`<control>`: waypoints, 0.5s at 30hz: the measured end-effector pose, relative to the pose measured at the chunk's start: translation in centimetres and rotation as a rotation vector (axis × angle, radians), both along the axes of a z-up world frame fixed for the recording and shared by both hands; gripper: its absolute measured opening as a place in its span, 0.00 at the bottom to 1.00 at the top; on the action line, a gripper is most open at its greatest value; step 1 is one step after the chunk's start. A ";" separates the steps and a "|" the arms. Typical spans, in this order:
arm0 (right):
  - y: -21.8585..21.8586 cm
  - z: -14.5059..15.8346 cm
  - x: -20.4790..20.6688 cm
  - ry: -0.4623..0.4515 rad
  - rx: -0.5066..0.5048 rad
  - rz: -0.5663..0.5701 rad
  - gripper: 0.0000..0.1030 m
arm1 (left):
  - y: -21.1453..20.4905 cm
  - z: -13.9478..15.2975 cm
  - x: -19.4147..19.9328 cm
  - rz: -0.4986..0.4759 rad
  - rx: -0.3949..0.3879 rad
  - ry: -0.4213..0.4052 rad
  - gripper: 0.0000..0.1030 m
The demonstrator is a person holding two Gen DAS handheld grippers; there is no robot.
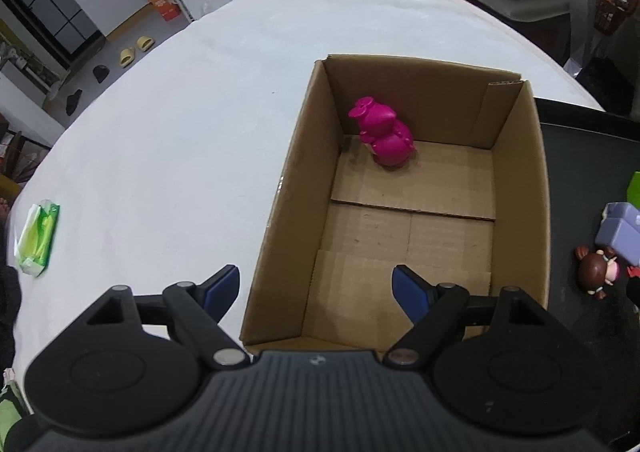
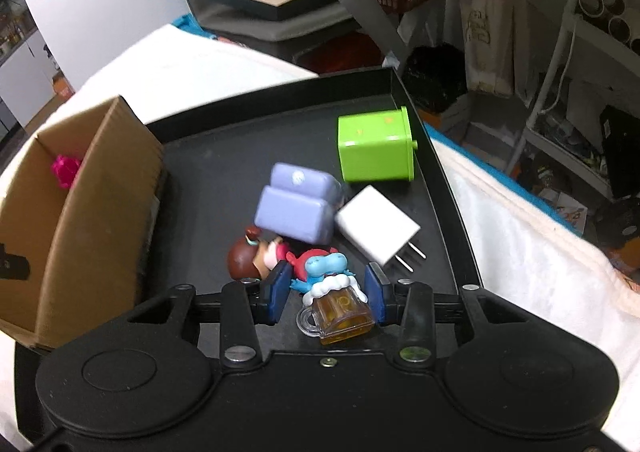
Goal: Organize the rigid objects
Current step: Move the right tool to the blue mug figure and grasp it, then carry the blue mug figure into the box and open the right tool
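With the cardboard box holding only the pink toy, and the left gripper released above it, centre the open right gripper on the tray's beer-mug figurine before clenching.

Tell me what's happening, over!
Left gripper open above box. Right gripper open around beer-mug toy. Pink toy already boxed. Doll crowding close.

One cardboard box, one black tray, six small objects, one green packet.
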State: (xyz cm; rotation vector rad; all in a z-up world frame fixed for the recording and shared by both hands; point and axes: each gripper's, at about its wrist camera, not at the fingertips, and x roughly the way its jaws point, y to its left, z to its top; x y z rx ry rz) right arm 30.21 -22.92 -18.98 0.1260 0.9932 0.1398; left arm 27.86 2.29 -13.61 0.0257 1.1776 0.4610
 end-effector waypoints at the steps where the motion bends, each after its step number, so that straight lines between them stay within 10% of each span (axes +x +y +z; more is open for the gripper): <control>1: 0.0 0.1 0.0 -0.004 0.008 -0.001 0.38 | -0.1 0.0 0.0 -0.008 -0.004 -0.003 0.80; 15: 1.3 3.2 -0.7 -0.085 0.071 0.008 0.38 | 0.0 2.2 -1.1 -0.109 -0.049 -0.085 0.80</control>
